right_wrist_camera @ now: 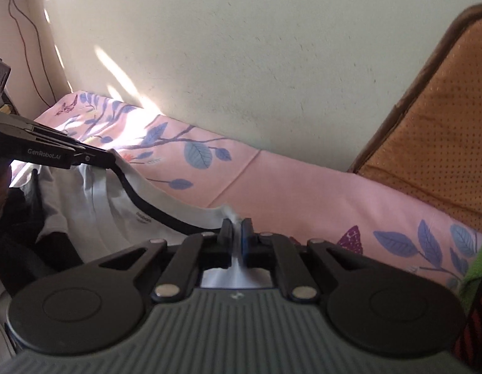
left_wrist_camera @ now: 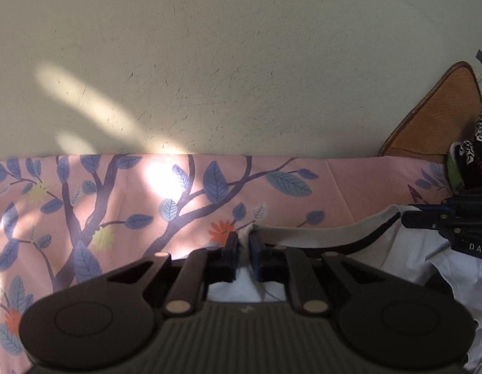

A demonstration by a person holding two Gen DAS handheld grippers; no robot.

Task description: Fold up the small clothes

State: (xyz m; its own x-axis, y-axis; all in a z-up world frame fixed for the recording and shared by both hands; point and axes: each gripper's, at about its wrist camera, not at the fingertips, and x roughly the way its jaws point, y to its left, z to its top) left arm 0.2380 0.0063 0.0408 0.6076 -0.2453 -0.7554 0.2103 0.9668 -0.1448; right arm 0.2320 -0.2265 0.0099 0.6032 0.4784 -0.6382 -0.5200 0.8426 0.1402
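A small white garment [right_wrist_camera: 94, 205] with a grey and black waistband [right_wrist_camera: 166, 208] hangs stretched between my two grippers above a pink flowered bedsheet [right_wrist_camera: 303, 187]. My left gripper [left_wrist_camera: 243, 244] is shut on one end of the waistband [left_wrist_camera: 334, 237]; it also shows at the left of the right wrist view [right_wrist_camera: 111, 159]. My right gripper [right_wrist_camera: 237, 227] is shut on the other end; it also shows at the right of the left wrist view [left_wrist_camera: 406, 218]. The white cloth [left_wrist_camera: 412, 258] sags below the band.
A cream wall [left_wrist_camera: 241, 62] rises right behind the bedsheet [left_wrist_camera: 147, 202]. An orange-brown cushion [right_wrist_camera: 434, 131] leans at the right; it also shows in the left wrist view [left_wrist_camera: 443, 118]. Dark and green clothes [left_wrist_camera: 468, 159] lie beside it. A cord [right_wrist_camera: 26, 40] hangs down the wall at far left.
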